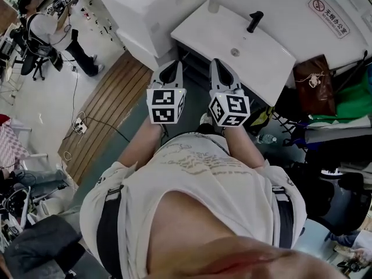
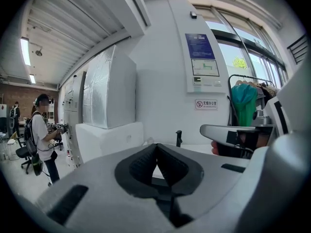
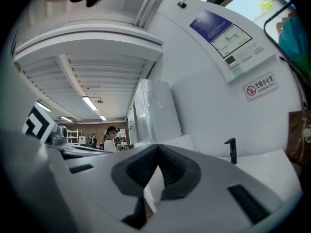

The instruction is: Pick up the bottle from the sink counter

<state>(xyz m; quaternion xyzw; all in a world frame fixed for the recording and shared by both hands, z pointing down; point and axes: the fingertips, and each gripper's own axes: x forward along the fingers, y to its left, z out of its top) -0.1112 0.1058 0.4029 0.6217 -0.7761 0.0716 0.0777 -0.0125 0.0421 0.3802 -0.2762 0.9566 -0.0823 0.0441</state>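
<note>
- Jaws together on left grey hand-held gripper (image 1: 172, 67), nothing between.
- Same on right grey hand-held gripper (image 1: 217, 65).
- Both near white rectangular sink table (image 1: 203, 31) bearing black faucet (image 1: 254, 21).

Research lab, open hall: mock sink counter (image 1: 197, 34), floor cables (image 1: 78, 124), strip lights (image 2: 25, 51), another person (image 1: 43, 31) recording.

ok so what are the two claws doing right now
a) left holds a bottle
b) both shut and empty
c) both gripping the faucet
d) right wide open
b: the left claw and the right claw each show their tips pressed together with nothing between them, and the faucet stands untouched beyond them.
</note>
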